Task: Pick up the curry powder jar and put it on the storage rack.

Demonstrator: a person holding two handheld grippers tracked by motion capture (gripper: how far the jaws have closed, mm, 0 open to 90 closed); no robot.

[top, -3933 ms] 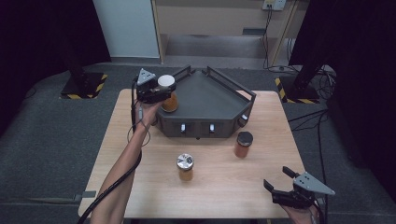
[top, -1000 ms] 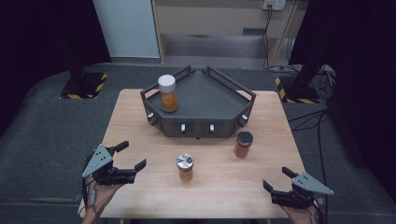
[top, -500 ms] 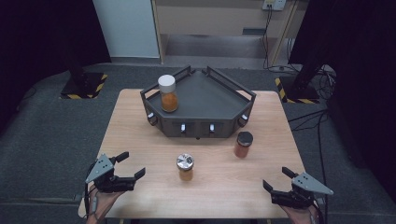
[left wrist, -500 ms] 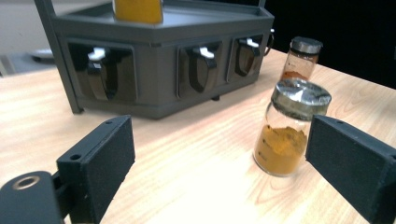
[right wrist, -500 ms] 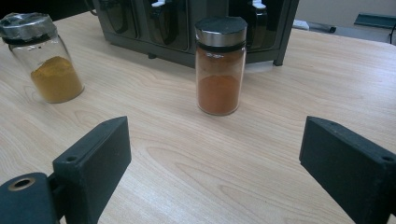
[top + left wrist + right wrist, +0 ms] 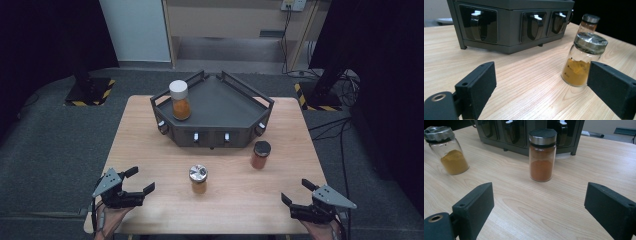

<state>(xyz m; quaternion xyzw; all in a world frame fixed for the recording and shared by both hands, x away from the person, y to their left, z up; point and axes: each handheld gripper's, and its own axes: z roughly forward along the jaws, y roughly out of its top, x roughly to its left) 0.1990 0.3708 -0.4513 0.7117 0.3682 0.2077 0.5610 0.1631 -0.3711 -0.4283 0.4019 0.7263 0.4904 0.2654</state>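
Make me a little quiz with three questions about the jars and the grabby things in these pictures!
1. Where does the white-capped jar stand?
A. on the dark tray
B. on the bare table
C. on the floor

2. How many jars are there in all?
A. two
B. three
C. five

3. How do the jaws of the left gripper stand?
A. shut on a jar
B. open, holding nothing
C. shut on the tray

Answers:
1 A, it stands in the tray's left corner.
2 B, one on the tray, plus the silver-lidded jar and the black-lidded jar on the table.
3 B, the jaws are apart with only table between them.
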